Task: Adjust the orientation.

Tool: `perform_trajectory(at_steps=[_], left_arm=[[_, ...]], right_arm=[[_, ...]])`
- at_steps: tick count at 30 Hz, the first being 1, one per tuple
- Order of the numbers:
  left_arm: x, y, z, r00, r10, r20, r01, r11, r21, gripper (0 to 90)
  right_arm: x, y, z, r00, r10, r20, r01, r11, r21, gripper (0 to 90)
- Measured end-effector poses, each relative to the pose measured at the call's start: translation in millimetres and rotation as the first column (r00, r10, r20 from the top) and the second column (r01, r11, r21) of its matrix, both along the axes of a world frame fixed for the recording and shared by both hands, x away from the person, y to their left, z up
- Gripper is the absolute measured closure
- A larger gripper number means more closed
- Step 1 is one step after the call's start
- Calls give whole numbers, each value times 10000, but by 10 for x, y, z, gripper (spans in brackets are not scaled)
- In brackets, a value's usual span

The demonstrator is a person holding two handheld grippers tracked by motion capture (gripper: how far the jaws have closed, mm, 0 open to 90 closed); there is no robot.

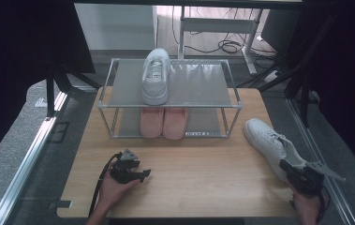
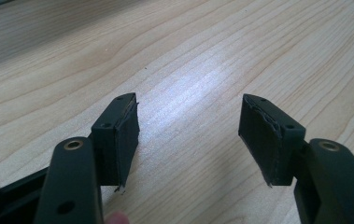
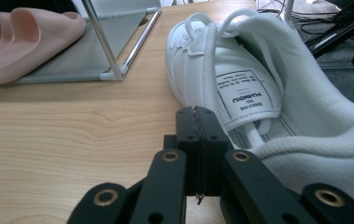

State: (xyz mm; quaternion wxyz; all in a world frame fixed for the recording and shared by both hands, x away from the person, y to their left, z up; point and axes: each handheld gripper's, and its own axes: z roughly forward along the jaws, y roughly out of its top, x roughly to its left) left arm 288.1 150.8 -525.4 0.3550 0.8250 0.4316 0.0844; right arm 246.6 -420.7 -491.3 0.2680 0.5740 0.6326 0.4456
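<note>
Beside the white sneaker [image 3: 240,79], the right claw [image 3: 197,122] is closed, empty; the left claw [image 2: 188,135] gapes wide, empty.

I am resting my left tool [image 1: 140,174] low with its jaws standing wide apart, while my right tool [image 3: 197,122] is pressing its jaws fully together.
</note>
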Motion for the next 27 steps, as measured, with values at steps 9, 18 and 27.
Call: perform_trajectory(at_steps=[9,18,27], left_arm=[[2,-3,1,10000,-11,-2,11,10000,10,387],[-6,-12,2,10000,67,-55,-68,10000,-43,387],[-10,-32,-2,9999,41,-92,-41,10000,-33,387]], right_arm=[[32,52,113,9996,143,233,-137,9996,-247,869],[118,88,159,9995,154,280,-145,9993,-346,868],[176,93,223,9996,113,271,-100,9989,-462,842]])
